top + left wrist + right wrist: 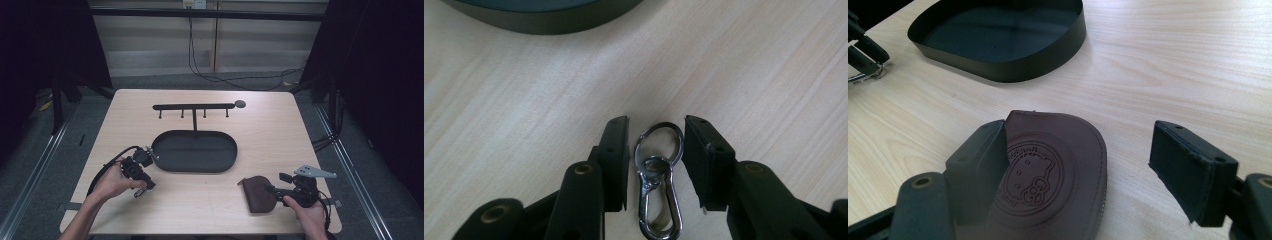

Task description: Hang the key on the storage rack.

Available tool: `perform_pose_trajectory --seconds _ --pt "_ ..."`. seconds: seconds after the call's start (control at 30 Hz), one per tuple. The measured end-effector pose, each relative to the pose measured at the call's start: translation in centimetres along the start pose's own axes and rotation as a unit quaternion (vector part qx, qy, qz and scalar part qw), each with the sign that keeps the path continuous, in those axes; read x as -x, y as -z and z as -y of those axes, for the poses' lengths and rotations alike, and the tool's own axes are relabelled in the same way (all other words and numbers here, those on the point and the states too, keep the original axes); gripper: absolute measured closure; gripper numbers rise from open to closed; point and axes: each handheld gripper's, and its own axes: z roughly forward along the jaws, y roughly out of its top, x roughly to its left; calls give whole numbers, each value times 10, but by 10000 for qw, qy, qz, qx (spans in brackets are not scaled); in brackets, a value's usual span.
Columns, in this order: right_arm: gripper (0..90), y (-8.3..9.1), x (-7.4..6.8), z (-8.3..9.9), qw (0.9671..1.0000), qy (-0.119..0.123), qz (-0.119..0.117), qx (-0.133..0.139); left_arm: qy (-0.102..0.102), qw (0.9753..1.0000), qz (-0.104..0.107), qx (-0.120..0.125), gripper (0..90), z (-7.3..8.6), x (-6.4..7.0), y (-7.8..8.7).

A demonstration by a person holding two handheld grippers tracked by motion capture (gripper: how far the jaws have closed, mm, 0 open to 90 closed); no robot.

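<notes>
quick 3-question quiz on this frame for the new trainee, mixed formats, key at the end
1. True or false: the left gripper has its jaws clamped shut on the metal key ring and clasp.
2. Which item lies between the right gripper's jaws? A) the key ring B) the brown leather pouch C) the black oval tray
3. Fill in: behind the tray stands a black rack with small ____.

Key: 1 false, the jaws stand open on either side of it, apart from it. 2 B. 3 hooks.
</notes>
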Motion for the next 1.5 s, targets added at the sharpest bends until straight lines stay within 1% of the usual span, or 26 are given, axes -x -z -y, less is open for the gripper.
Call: perform_pose_trajectory --seconds 0.07,0.17,0.2,0.23,0.27,0.3,0.33,0.4,0.47,0.53,0.57,0.63,0.67,0.7,0.8,0.83,0.87,0.9,0.93,1.03,1.07,1.17,1.33,1.37,1.43,1.5 --pt "231 0 0 0 10000 -4 4 -3 35 10000 12 -16 654 0 1 -2" --pt "232 1 0 0 10000 -5 13 31 -53 10000 45 -39 677 -1 1 -3" --pt "232 1 0 0 10000 -12 13 31 -60 10000 62 3 694 0 1 -2" --pt "232 1 0 0 10000 -5 13 26 -45 9999 80 62 743 0 1 0" --pt "232 1 0 0 10000 -5 13 26 -12 9999 78 93 743 1 2 2" --pt "232 1 0 0 10000 0 15 13 -37 9999 74 119 791 2 2 6" --pt "232 1 0 0 10000 0 15 13 -37 9999 74 119 815 2 2 6" --pt "233 0 0 0 10000 -5 20 9 -39 9999 81 126 838 4 3 8" --pt "233 1 0 0 10000 -14 53 29 -66 9998 42 155 856 5 2 11" --pt "232 1 0 0 10000 -14 61 24 -43 9998 44 168 859 7 4 12" --pt "233 1 0 0 10000 -4 48 27 -70 9999 39 83 859 7 5 12" --pt "233 1 0 0 10000 -5 48 26 -83 9999 54 84 859 8 6 12" --pt "232 1 0 0 10000 -11 45 27 -133 9999 68 29 859 8 7 13" --pt "232 1 0 0 10000 -23 56 29 -116 9999 -17 12 864 8 8 13" --pt "232 1 0 0 10000 -16 53 29 -152 9999 9 -56 863 8 8 13" --pt "232 1 0 0 10000 -15 52 26 -88 9999 0 -72 863 9 9 12" --pt "232 1 0 0 10000 -15 52 26 -88 9999 0 -72 863 9 9 12" --pt "230 1 0 0 10000 -22 64 23 -135 9998 -11 -152 864 9 11 13" --pt "230 1 0 0 10000 -22 64 23 -135 9998 -11 -152 866 9 11 13" --pt "224 1 0 0 10000 -25 76 23 -124 9996 -56 -267 874 8 15 14" --pt "222 1 0 0 10000 -29 77 27 -159 9993 -99 -324 884 7 17 16" --pt "220 1 0 0 10000 -30 89 29 -181 9991 -136 -368 892 6 18 18" --pt "219 1 0 0 10000 -30 86 28 -227 9988 -112 -420 893 6 20 23" --pt "219 1 0 0 9999 -33 90 29 -254 9986 -104 -451 893 6 19 27" --pt "219 1 0 0 10000 -30 86 28 -234 9986 -93 -457 893 6 20 28" --pt "219 1 0 0 10000 -31 87 28 -275 9984 -141 -472 893 5 20 30"
